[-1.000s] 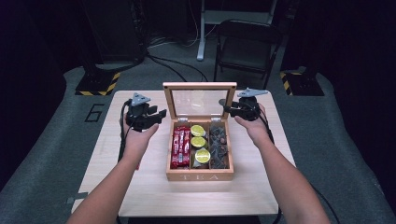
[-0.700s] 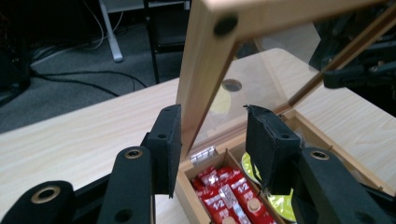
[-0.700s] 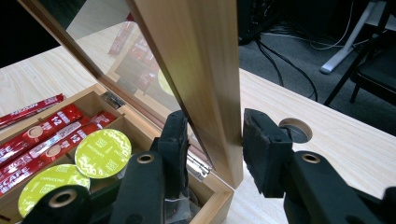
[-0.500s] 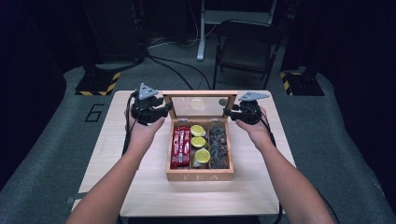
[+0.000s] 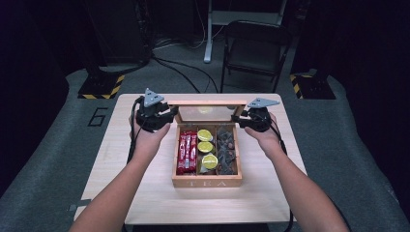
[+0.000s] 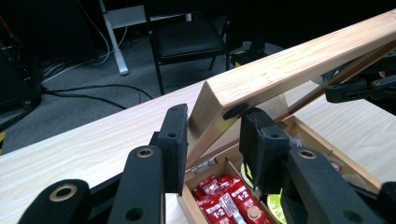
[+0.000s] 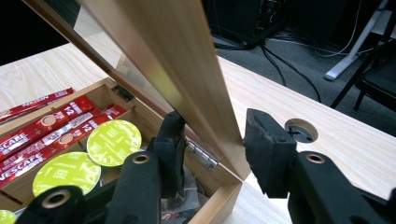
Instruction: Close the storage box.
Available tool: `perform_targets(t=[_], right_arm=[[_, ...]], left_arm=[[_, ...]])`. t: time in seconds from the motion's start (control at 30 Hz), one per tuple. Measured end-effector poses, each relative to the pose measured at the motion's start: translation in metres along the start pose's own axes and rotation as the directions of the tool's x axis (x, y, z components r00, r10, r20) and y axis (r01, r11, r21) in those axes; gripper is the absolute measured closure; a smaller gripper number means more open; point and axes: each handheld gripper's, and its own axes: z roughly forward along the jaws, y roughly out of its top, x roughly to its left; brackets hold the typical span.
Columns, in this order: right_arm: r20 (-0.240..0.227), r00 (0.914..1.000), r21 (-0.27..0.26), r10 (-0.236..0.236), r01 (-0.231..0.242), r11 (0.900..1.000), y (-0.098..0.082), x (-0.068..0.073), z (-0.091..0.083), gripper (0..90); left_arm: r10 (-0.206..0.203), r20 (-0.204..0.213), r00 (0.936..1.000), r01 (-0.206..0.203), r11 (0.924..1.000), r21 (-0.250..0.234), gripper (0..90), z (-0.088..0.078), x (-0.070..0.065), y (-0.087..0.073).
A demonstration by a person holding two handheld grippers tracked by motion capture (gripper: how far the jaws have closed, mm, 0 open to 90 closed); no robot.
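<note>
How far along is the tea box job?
Done: the box is stocked with red sachets and green pods. In hand: the lid is half raised, lower than a second ago; the left tongs have just been closing around its edge, the right tongs opening. Probably left: lid flat, tongs off.

A recording studio or laboratory set. A pale wooden bench [image 5: 145, 193] stands on grey carpet [image 5: 43, 159] marked with the number 6 [image 5: 98, 116], backed by black drapes, loose floor cables [image 5: 179, 72], yellow-and-black striped stand bases [image 5: 100, 88], and a folding chair [image 5: 255, 46].
</note>
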Motion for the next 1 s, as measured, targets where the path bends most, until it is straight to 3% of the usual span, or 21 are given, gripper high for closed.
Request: perform_targets(t=[0.53,0.87,1.0], right_arm=[[-0.057,0.9981,-0.029,0.021,-0.022,0.999,-0.015,0.012,-0.022,50.9],[-0.084,0.9964,-0.016,0.008,-0.009,1.0,-0.032,0.03,-0.045,50.9],[-0.097,0.995,-0.009,-0.025,0.025,1.0,-0.039,0.04,-0.055,50.9]], left_arm=[[0.038,0.023,0.999,-0.038,0.9993,0.004,61.4,-0.019,-0.016,-0.032],[0.041,0.04,0.9984,-0.041,0.9992,0.004,60.7,-0.027,-0.023,-0.051],[0.041,0.052,0.9978,-0.041,0.9991,0.006,60.4,-0.03,-0.026,-0.06]])
